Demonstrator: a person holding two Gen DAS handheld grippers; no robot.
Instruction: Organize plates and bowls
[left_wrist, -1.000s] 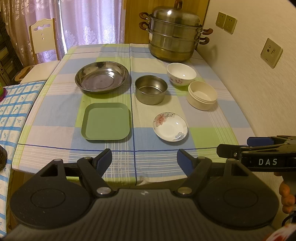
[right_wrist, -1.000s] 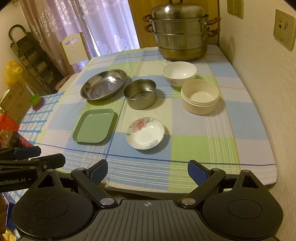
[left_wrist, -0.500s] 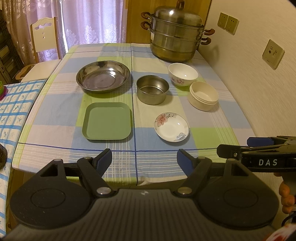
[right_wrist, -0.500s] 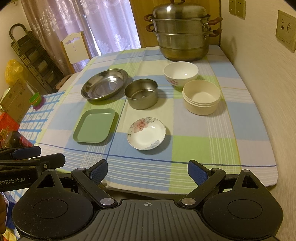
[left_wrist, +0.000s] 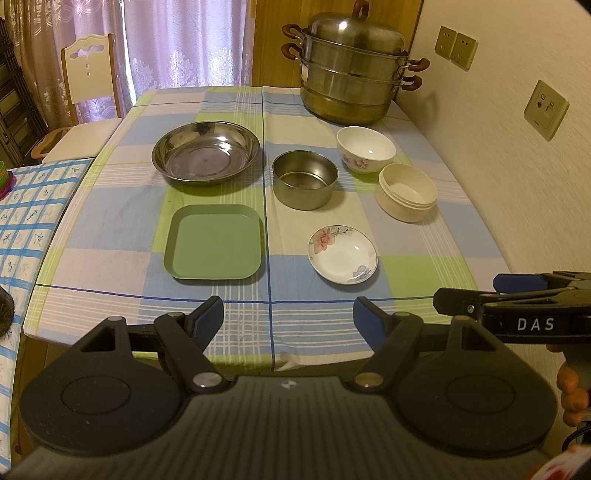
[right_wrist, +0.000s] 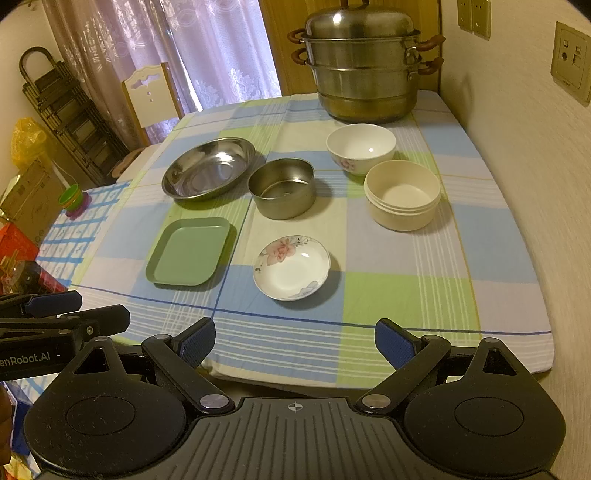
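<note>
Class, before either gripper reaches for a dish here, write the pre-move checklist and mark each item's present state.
1. Left gripper open and holding nothing: ok.
2. Right gripper open and holding nothing: ok.
3. Both grippers short of the dishes: ok.
4. Floral saucer nearest, nothing on it: ok.
5. Green square plate lies flat, apart from the saucer: ok.
6. Whether the cream bowl is one bowl or a stack: cannot tell.
</note>
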